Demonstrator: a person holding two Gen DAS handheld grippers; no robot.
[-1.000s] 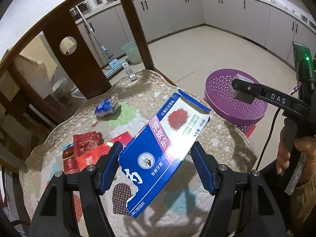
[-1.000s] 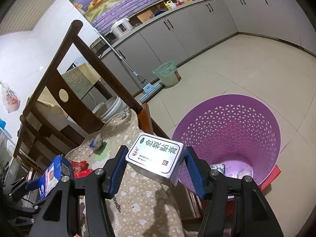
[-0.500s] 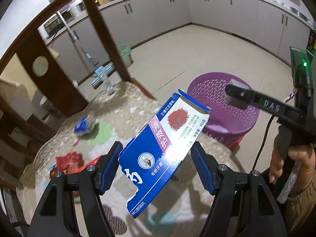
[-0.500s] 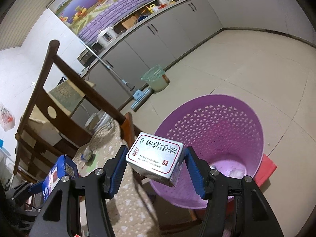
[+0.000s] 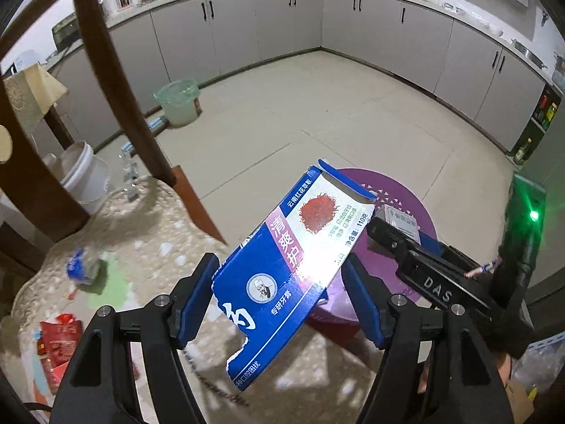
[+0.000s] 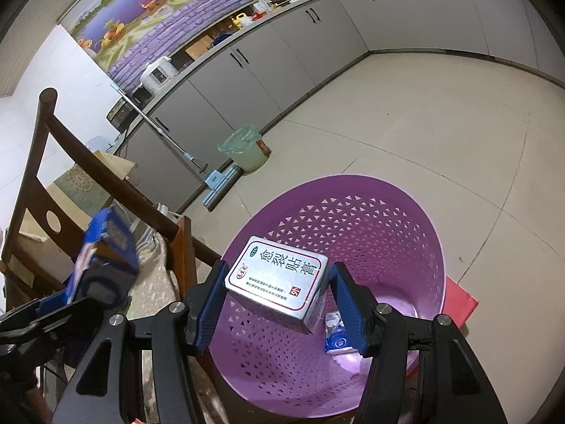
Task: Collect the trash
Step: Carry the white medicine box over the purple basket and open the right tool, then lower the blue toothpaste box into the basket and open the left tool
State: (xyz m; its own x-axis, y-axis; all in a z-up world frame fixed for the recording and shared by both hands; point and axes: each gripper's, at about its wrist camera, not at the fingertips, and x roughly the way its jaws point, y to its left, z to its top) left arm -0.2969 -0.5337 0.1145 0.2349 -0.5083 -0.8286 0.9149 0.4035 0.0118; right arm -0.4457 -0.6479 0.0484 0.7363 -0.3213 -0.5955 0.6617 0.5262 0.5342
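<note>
Kitchen floor carries the purple basket (image 6: 406, 219): right tool (image 6: 279, 304) clamped on the silver box (image 6: 279, 279) should release above it, left tool (image 5: 279, 296), gripping the blue carton (image 5: 293, 268), beside its rim.

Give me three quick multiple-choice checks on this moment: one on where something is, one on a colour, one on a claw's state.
1. Where is the silver box?
A. on the floor
B. over the open basket, in the right claw
C. on the chair cushion

2. What colour is the basket?
A. purple
B. green
C. white

3. What is the left claw doing?
A. open and empty
B. shut on the blue toothpaste box
C. shut on a red wrapper

Answers:
1. B: the right wrist view shows the box between the pads with the basket's inside behind and below it.
2. A: its perforated wall is purple in both views.
3. B: both blue pads press the box's sides in the left wrist view.
</note>
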